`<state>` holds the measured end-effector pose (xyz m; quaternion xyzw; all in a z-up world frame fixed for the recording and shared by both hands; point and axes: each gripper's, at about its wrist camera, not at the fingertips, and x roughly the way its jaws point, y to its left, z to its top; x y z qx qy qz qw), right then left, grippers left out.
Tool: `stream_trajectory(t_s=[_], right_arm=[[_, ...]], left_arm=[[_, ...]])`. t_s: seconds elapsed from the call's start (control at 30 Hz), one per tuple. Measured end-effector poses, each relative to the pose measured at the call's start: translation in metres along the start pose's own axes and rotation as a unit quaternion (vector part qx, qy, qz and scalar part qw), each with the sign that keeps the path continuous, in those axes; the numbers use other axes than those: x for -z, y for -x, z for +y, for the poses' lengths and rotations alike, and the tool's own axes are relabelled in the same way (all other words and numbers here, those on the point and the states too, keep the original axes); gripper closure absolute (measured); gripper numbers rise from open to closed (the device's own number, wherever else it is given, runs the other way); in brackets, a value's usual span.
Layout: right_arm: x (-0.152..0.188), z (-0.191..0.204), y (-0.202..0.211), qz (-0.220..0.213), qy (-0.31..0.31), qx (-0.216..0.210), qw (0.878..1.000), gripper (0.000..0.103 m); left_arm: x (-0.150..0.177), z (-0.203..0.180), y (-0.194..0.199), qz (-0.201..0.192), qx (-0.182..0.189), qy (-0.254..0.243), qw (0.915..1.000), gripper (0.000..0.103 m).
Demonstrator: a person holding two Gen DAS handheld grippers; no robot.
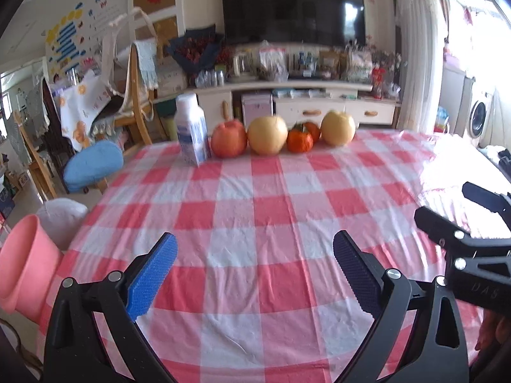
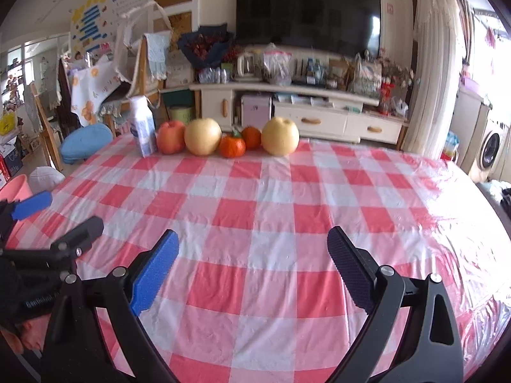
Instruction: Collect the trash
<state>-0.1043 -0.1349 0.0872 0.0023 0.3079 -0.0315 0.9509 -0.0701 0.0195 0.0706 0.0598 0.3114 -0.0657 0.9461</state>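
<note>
A white and blue milk carton (image 1: 191,129) stands upright at the far left of the checked table, also in the right wrist view as the carton (image 2: 142,126). A pink bin (image 1: 24,265) sits off the table's left edge; the same bin (image 2: 15,190) shows small in the right wrist view. My left gripper (image 1: 255,249) is open above the near part of the table, nothing between its fingers. My right gripper (image 2: 252,245) is open too, beside it on the right, holding nothing. The carton is far ahead of both.
Beside the carton a row of fruit lines the far edge: a red apple (image 1: 229,139), a yellow pear (image 1: 267,134), two oranges (image 1: 299,140) and another pear (image 1: 338,127). The red-and-white cloth (image 1: 255,198) covers the table. Chairs with a blue cushion (image 1: 92,166) stand left.
</note>
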Motion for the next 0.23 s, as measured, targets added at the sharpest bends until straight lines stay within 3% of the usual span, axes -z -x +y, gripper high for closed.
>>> stream_trajectory(t_s=[0.23], right_arm=[[0.008,-0.012,-0.062,0.091,-0.008,0.032,0.995,0.009]], left_arm=[[0.010,0.001,-0.054,0.090,-0.003,0.024,0.9957,0.006]])
